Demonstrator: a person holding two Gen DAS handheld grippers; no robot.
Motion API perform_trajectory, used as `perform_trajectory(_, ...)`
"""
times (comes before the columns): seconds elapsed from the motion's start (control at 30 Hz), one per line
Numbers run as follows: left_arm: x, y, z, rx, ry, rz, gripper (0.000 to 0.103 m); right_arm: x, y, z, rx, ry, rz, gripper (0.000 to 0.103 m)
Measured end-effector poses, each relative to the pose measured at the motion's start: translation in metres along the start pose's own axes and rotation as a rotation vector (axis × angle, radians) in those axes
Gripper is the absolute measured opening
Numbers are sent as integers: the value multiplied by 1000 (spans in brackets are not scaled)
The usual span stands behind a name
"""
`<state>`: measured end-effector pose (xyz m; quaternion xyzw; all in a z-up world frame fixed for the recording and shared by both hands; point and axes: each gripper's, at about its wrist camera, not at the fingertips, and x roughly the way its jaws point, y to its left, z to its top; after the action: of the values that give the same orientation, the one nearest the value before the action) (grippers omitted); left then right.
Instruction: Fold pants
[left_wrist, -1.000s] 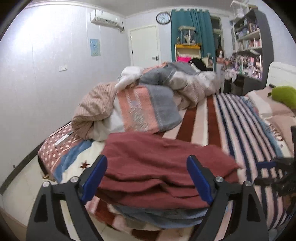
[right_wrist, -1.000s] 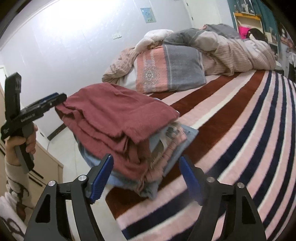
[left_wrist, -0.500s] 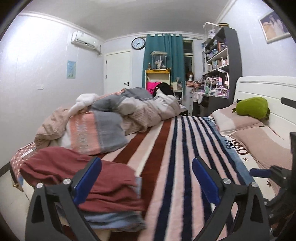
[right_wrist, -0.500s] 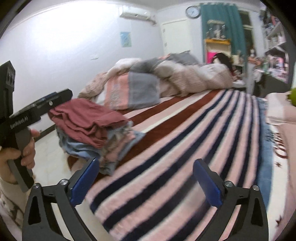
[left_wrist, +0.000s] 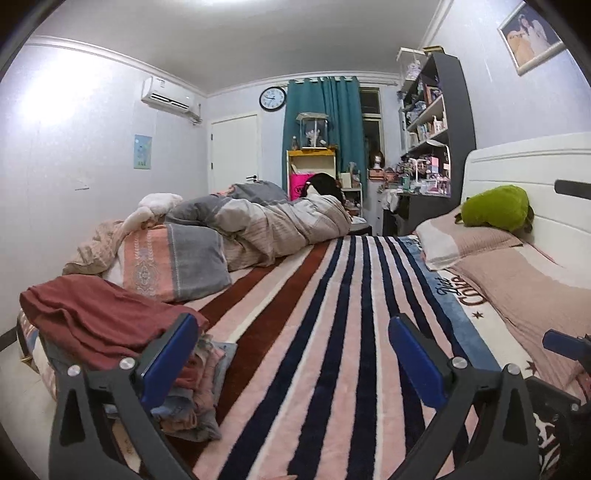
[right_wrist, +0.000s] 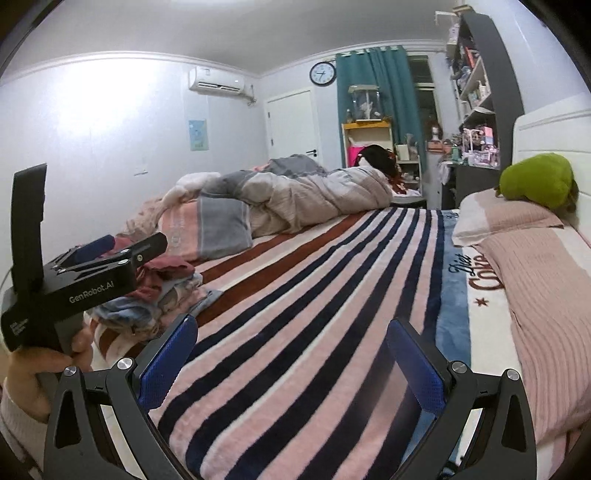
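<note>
The red pants lie folded on top of a stack of clothes at the near left corner of the bed, and both grippers now look past them, up the striped blanket toward the headboard. The left gripper has its jaws spread wide with nothing between them; they have just been opening. Its left finger overlaps the stack's edge in the left wrist view, but no pad presses on cloth. The right gripper is likewise wide open and empty, with only bare blanket in its gap (its jaws too were opening within the last second). From the right wrist view the stack sits well off to the left, beyond the left gripper held in the person's hand. So the left hand is the nearer one. The pants' long side seems to run roughly along the bed's edge, though folds make that hard to judge. The fold itself looks finished.
</note>
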<state>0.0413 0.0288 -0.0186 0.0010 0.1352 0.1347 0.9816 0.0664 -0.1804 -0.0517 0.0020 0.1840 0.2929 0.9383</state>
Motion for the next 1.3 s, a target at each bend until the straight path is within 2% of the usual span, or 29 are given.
perform_trajectory(0.47,-2,-6,-2,28,1,-12,102,-14,-5,-8,49,-45,-27,102)
perform_trajectory(1.3,-4,5,-13,20,26,3,102,-19,8,-9,-2,-95,-76,102)
